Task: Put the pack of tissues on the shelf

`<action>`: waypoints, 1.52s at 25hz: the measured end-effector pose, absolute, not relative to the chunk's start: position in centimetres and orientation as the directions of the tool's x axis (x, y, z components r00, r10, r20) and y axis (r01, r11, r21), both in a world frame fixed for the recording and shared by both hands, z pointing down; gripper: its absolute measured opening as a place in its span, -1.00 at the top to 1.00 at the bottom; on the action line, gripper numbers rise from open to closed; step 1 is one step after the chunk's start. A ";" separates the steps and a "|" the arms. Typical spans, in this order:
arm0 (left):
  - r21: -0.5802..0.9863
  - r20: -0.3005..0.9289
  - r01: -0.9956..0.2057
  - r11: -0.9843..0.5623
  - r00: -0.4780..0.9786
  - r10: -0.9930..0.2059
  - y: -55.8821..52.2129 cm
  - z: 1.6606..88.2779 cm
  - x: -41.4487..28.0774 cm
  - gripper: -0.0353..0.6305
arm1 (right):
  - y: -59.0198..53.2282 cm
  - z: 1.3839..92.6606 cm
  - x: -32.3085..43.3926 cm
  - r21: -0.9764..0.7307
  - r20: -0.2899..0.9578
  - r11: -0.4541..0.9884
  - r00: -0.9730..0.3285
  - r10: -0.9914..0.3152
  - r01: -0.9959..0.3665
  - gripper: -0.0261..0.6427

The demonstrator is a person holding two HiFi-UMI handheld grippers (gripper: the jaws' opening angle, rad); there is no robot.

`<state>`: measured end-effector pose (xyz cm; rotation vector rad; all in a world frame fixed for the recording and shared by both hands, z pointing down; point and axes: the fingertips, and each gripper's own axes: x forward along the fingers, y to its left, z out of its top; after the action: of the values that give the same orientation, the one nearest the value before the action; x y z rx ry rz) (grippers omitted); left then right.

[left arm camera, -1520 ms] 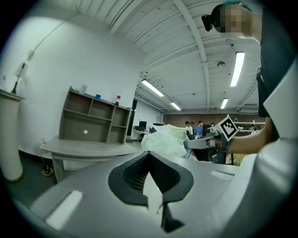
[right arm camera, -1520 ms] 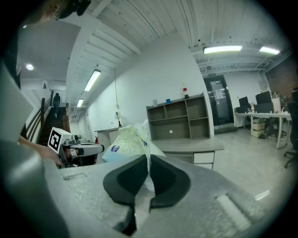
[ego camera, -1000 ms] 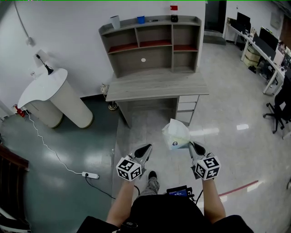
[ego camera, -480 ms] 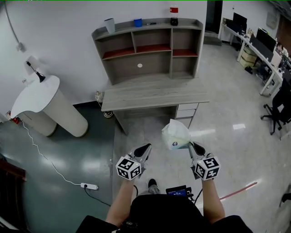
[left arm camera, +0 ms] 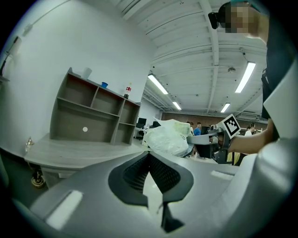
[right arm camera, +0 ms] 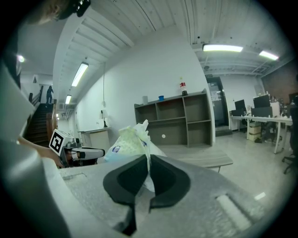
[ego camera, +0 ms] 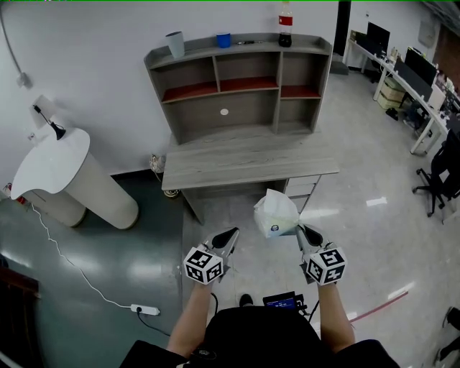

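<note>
Since the earlier frame the desk (ego camera: 244,154) and the shelf (ego camera: 248,108) standing on it have been brought nearer. The bottle (ego camera: 285,20) on the shelf's top board is now seen whole. The two grippers are held out in front as before.

Nearest, the left gripper (ego camera: 231,233) is held about level, with its jaws brought together and nothing between them. Beside it, the right gripper (ego camera: 302,230) is closed almost fully on a thin fold of the wrapper of the pack of tissues (ego camera: 276,214). The pack is carried just ahead of and above the jaw tips. It leans toward the left gripper but is kept apart from it, just short of the desk's front edge in the head view.

Farther off, a grey cup (ego camera: 175,43) and a blue cup (ego camera: 224,40) are seen on the top board beside the bottle.
</note>
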<state>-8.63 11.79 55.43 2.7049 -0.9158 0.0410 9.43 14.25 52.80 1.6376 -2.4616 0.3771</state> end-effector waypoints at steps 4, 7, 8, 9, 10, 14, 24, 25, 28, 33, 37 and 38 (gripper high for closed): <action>0.258 0.120 -0.591 -0.765 0.805 -0.581 9.4 55.6 -9.8 0.89 | 11.9 52.9 8.1 -0.115 0.274 0.363 -0.381 -0.883 -0.925 0.89; 0.259 0.120 -0.584 -0.769 0.810 -0.574 8.0 55.6 -10.4 0.89 | 10.4 52.8 7.4 -0.114 0.272 0.357 -0.374 -0.886 -0.927 0.89; 0.260 0.121 -0.581 -0.771 0.812 -0.571 7.6 55.7 -10.5 0.89 | 10.1 52.8 7.2 -0.115 0.272 0.355 -0.373 -0.887 -0.928 0.89; 0.261 0.123 -0.579 -0.772 0.813 -0.569 7.3 55.8 -10.7 0.89 | 9.8 52.9 6.9 -0.117 0.273 0.354 -0.372 -0.887 -0.928 0.89; 0.263 0.125 -0.578 -0.772 0.814 -0.567 7.0 55.9 -10.8 0.89 | 9.5 53.0 6.7 -0.118 0.275 0.353 -0.372 -0.886 -0.928 0.89; 0.282 0.126 -0.568 -0.773 0.821 -0.557 6.3 56.7 -10.9 0.89 | 8.8 53.5 6.4 -0.120 0.288 0.350 -0.370 -0.883 -0.929 0.89; 0.302 0.124 -0.572 -0.762 0.816 -0.564 3.4 57.7 -10.5 0.89 | 5.2 54.8 7.0 -0.129 0.301 0.359 -0.381 -0.874 -0.925 0.89; 0.302 0.129 -0.575 -0.761 0.815 -0.564 3.0 57.8 -10.4 0.89 | 4.6 54.8 7.1 -0.131 0.299 0.362 -0.385 -0.873 -0.923 0.89; 0.295 0.144 -0.587 -0.754 0.807 -0.572 1.3 58.0 -9.9 0.89 | 2.6 54.8 7.4 -0.140 0.290 0.369 -0.395 -0.872 -0.919 0.89; 0.283 0.156 -0.596 -0.752 0.802 -0.577 -2.0 57.8 -8.4 0.89 | -1.1 54.7 8.7 -0.150 0.284 0.380 -0.408 -0.868 -0.913 0.89; 0.277 0.159 -0.604 -0.747 0.796 -0.585 -4.9 57.4 -7.2 0.89 | -4.3 54.6 9.7 -0.158 0.277 0.394 -0.423 -0.863 -0.906 0.89; 0.276 0.160 -0.609 -0.744 0.792 -0.589 -5.6 57.3 -6.9 0.89 | -5.1 54.6 10.0 -0.158 0.277 0.399 -0.428 -0.860 -0.903 0.89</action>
<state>-6.94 -5.56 57.31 2.6689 -0.9175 0.0887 9.96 -5.09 54.58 1.5877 -2.4980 0.4289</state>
